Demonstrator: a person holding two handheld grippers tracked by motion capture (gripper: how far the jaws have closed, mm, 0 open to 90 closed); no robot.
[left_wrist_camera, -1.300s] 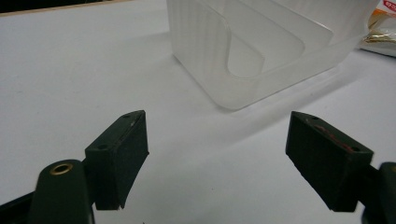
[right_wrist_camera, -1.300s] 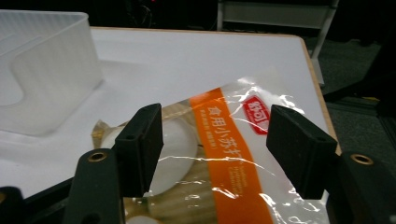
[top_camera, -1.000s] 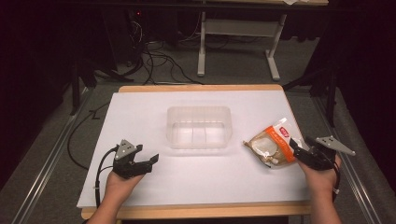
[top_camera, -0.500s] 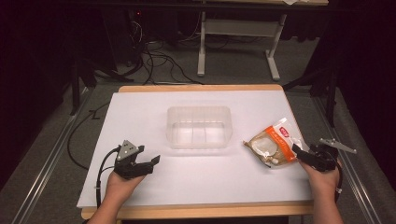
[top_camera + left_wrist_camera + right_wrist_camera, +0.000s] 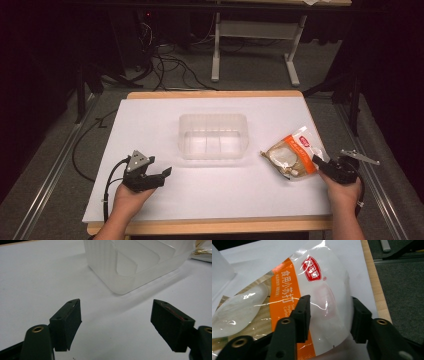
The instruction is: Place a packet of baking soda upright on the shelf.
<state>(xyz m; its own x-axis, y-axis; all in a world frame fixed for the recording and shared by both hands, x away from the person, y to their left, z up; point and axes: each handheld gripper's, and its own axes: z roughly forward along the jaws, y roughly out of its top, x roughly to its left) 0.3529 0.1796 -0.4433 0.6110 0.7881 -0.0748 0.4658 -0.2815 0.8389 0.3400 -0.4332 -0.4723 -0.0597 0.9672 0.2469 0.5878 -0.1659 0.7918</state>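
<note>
A snack bag (image 5: 292, 154), orange and white with a red logo, lies at the table's right side. My right gripper (image 5: 320, 164) has its jaws pressed on both sides of the puffed white end of the snack bag (image 5: 322, 290). My right gripper (image 5: 329, 315) has the film filling the gap between its jaws. A clear plastic container (image 5: 213, 136) with inner dividers stands at the table's middle. My left gripper (image 5: 162, 174) rests at the front left, open and holding nothing. My left gripper (image 5: 116, 322) points at the corner of the container (image 5: 130, 267).
The white table top (image 5: 150, 125) has a wooden edge (image 5: 320, 125) just right of the bag. Cables and a metal stand (image 5: 250, 50) lie on the floor beyond the table. A cable (image 5: 107, 185) trails from the left gripper.
My right hand has drawn slightly toward the front edge, its jaws staying at the bag's end. The bag and the left gripper have hardly moved.
</note>
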